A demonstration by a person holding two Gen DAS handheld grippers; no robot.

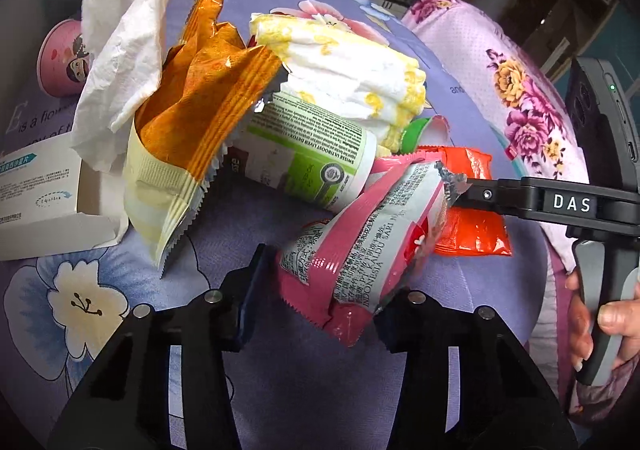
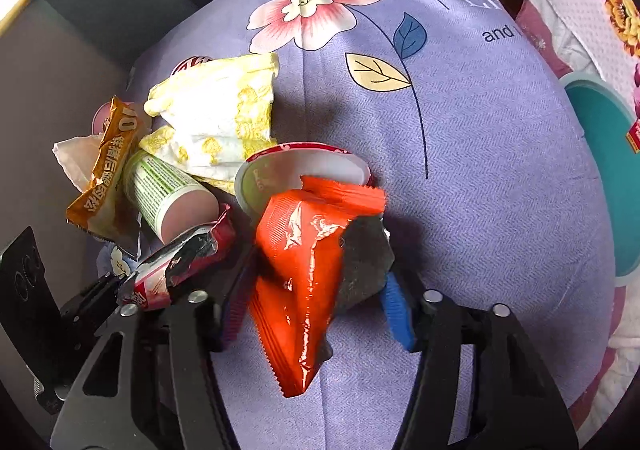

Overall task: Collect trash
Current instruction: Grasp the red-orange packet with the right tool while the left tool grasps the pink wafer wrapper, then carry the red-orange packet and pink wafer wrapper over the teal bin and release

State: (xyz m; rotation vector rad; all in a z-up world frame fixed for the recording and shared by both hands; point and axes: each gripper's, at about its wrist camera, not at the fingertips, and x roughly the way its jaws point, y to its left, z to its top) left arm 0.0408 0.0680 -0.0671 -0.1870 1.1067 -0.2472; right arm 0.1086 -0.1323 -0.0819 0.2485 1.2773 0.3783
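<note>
Left wrist view: the left gripper is pointing down at a pile of rubbish lying on a purple flowered cloth. A pink wrapper is sitting between its two black fingers. The right-hand finger seems to be touching the wrapper's lower edge, while the left-hand finger is standing clear of it, so the jaws are half spread and not pinching. Behind the pink wrapper, a white bottle with a green label is lying on its side. An orange and yellow snack bag is leaning against it, with a crumpled white tissue on top. A yellow and white folded tissue is lying behind the bottle. An open white carton is resting at the left edge, and a pink cup is standing behind it. The right gripper is reaching in from the right, held by a hand, over a red packet.

Right wrist view: the right gripper is straddling the red packet, which is standing up between the fingers. The blue pad is showing a gap beside the packet; the other side is hidden, so I cannot tell if it is being squeezed. A white lid is lying just behind. The left gripper is sitting low on the left by the pink wrapper.
</note>
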